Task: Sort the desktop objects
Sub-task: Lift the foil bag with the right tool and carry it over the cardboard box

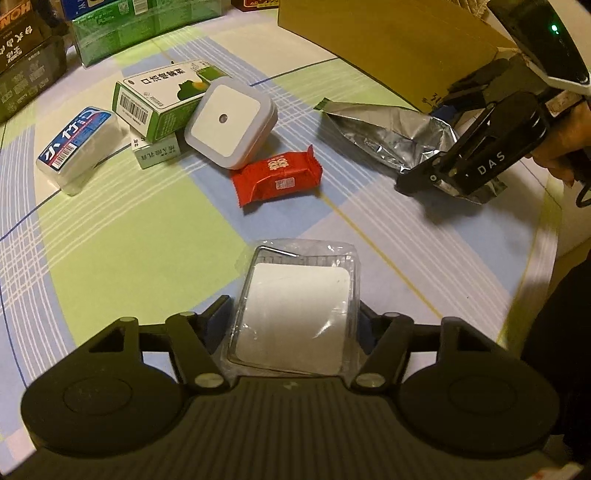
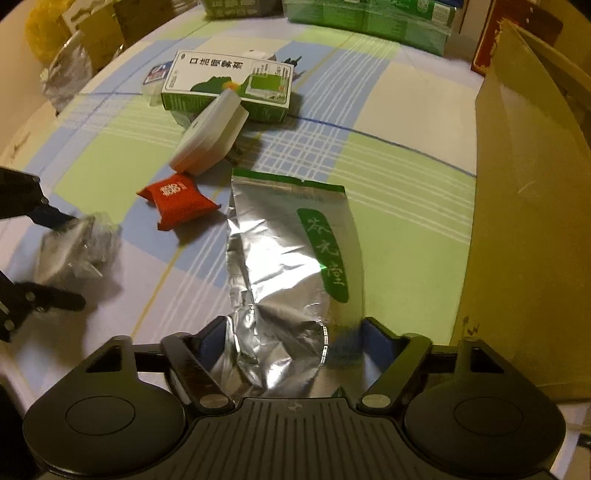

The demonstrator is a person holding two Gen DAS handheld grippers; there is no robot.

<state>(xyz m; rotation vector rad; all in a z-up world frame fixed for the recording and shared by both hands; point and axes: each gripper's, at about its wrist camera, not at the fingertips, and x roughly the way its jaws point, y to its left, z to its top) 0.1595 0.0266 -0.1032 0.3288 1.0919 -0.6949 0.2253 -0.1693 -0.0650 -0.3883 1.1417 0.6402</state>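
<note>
Foil pouch (image 2: 291,266) with a green label lies near the right edge of the table (image 2: 399,206), its crumpled near end pinched between the fingers of the right gripper (image 2: 290,332), which are closed on it; the left wrist view shows the same grip from the side, a hand (image 1: 561,147) behind the tool. Beside it, nearer the front edge, the left gripper (image 1: 295,314) is clamped on a clear-wrapped white pad (image 1: 295,314), the packet sticking forward between its fingers. Both tools therefore seem to be at the pick-up stage of sorting, each with one item secured. The likely next move is to lift and carry each to its place, probably the brown cardboard box (image 2: 528,221) standing at the right edge just beside the pouch, though where things belong cannot be told. The limp pouch will sag, so it needs a clean lift over the box wall. Toward the middle lie a red snack packet (image 1: 277,177), then a white square night light (image 1: 231,123) leaning on a green-and-white box (image 1: 159,103), and a blue-labelled clear case (image 1: 77,147) toward the left edge. More green cartons (image 2: 369,18) line the far edge, none blocking the way.
</note>
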